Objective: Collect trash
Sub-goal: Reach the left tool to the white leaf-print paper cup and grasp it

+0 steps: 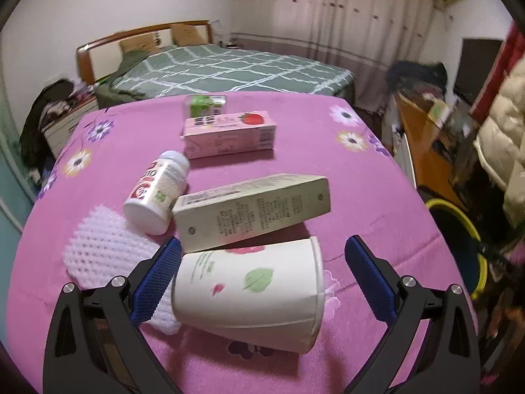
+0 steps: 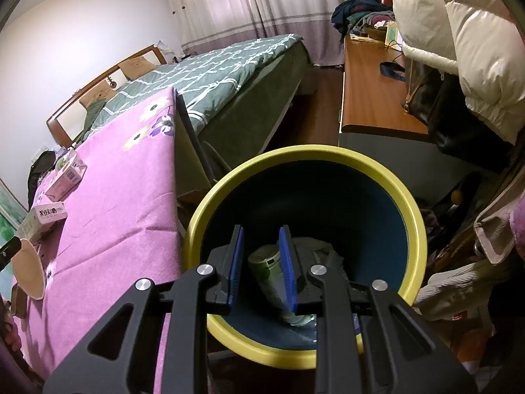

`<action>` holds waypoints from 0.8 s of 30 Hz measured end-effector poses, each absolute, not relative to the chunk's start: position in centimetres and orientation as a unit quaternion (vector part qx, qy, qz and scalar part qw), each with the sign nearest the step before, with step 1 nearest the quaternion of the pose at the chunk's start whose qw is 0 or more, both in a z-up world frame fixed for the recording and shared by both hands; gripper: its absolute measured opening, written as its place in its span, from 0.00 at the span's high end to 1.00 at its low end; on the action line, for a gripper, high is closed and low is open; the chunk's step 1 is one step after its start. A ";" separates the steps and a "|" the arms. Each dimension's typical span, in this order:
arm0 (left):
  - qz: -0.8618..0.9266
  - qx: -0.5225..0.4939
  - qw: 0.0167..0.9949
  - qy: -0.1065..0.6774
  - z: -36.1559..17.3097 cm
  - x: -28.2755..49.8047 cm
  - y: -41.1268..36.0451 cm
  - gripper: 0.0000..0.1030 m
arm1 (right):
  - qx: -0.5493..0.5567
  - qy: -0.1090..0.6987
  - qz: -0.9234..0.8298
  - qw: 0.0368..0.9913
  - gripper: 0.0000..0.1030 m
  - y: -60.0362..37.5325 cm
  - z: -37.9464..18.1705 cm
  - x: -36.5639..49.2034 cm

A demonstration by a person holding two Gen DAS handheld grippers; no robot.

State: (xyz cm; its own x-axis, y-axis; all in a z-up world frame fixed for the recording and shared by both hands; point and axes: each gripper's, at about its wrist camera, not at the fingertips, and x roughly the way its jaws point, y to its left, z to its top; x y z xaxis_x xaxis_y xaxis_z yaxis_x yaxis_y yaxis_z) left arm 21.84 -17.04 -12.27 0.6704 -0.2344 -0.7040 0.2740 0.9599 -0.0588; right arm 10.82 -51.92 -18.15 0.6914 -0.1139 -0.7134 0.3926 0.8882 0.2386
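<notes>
The left gripper (image 1: pixel 262 272) has its fingers spread wide around a tipped paper cup (image 1: pixel 249 292) on the pink table (image 1: pixel 361 197), seemingly not pressing. The right gripper (image 2: pixel 261 269), fingers narrowly parted and empty, hangs over the yellow-rimmed bin (image 2: pixel 416 229).

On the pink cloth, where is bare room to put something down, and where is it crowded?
Free: the right part of the pink cloth, between the grey carton and the cloth's edge; also the far left corner beside the pink carton. Crowded: the near left, where bottle, foam net and paper cup lie together.
</notes>
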 end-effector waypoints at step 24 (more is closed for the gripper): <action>-0.188 0.043 0.882 0.430 -13.6 21.7 -15.9 0.16 | 0.196 0.376 -0.128 0.897 0.79 -51.7 -18.6 11.1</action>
State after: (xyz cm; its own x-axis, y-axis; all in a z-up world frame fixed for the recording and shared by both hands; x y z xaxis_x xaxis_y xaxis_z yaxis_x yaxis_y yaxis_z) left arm 21.70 -15.87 -13.58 0.5590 -0.2952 -0.7749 0.3689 0.9254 -0.0864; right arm 11.13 -51.68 -18.56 0.6851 -0.0819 -0.7238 0.3767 0.8903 0.2558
